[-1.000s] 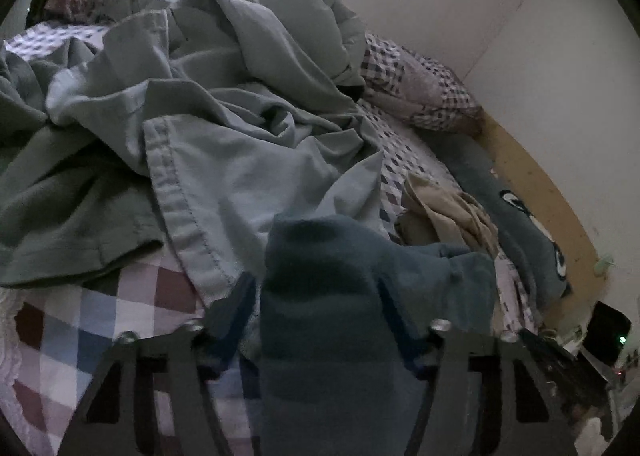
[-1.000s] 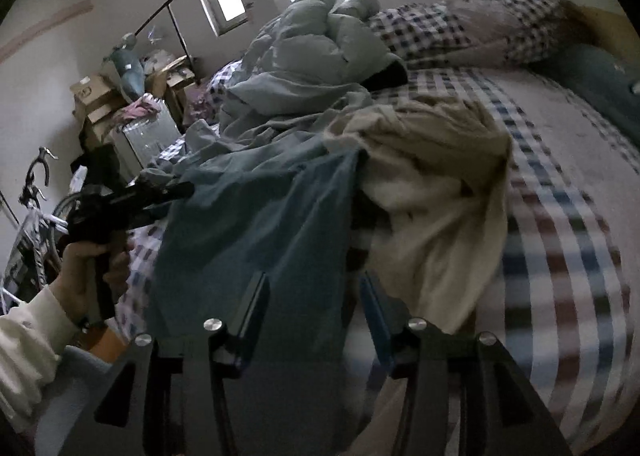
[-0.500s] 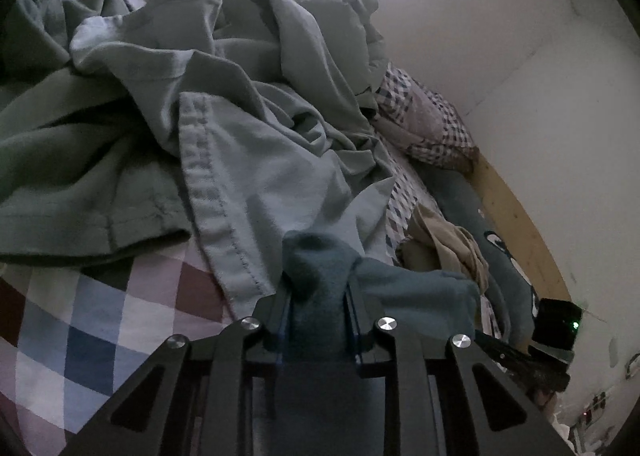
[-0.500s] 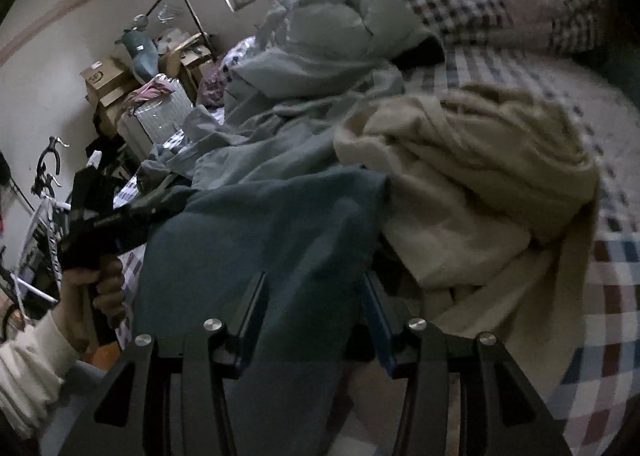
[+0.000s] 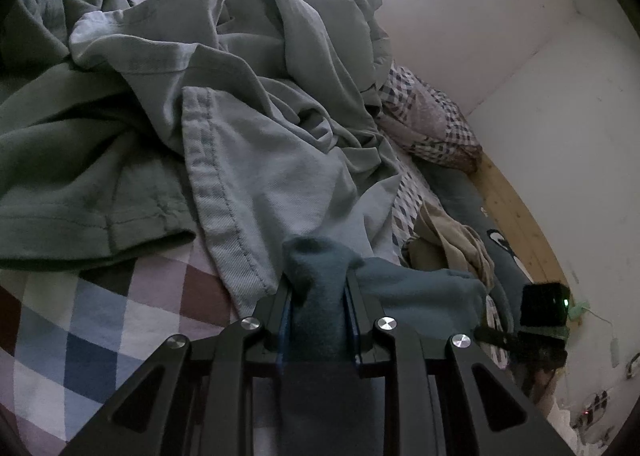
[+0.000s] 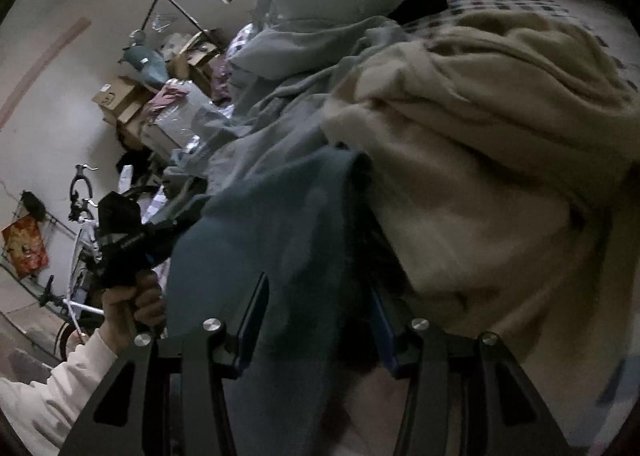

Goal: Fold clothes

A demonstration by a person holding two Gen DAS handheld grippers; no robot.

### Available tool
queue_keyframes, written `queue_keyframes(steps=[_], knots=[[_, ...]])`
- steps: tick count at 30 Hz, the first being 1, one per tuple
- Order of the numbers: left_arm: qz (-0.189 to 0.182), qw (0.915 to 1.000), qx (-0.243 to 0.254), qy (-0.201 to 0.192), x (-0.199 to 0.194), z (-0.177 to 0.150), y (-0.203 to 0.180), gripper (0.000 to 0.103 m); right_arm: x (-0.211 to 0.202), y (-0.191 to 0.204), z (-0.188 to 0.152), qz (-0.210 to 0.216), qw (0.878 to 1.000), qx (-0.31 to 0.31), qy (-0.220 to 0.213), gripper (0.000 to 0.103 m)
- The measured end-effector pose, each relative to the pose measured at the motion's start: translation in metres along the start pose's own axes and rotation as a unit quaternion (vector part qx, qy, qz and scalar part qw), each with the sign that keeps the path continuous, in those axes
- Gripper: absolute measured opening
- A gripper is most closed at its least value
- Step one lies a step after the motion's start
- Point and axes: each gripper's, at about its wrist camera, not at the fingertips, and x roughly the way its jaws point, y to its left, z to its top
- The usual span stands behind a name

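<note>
Left gripper (image 5: 318, 292) has just closed from spread to pinching an edge of the teal garment (image 6: 272, 240) lying on the checked bed (image 5: 80, 320), while right gripper (image 6: 316, 316) jaws remain spread around the cloth, so probably one corner is secured for folding.

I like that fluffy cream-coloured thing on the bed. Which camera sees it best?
The right wrist view: the cream garment fills much of that picture, heaped beside the dark teal cloth. The left wrist view shows only a small crumpled bit of it, far behind the left gripper, which is clamped on the teal cloth.
</note>
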Motion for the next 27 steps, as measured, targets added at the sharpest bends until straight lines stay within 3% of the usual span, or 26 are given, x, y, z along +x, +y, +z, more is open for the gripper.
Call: queue_keyframes(steps=[6, 23, 27], knots=[[-0.011, 0.9999, -0.006, 0.003, -0.001, 0.001, 0.003, 0.024, 0.022, -0.006, 0.022, 0.034, 0.999, 0.003, 0.014, 0.053], [-0.024, 0.9996, -0.01, 0.013, -0.002, 0.002, 0.002, 0.025, 0.018, 0.015, 0.004, 0.082, 0.991, -0.058, 0.083, 0.053], [-0.019, 0.9997, -0.004, 0.014, 0.0, 0.001, 0.0, 0.026, 0.016, 0.035, 0.007, 0.111, 0.989, -0.085, 0.05, 0.053]])
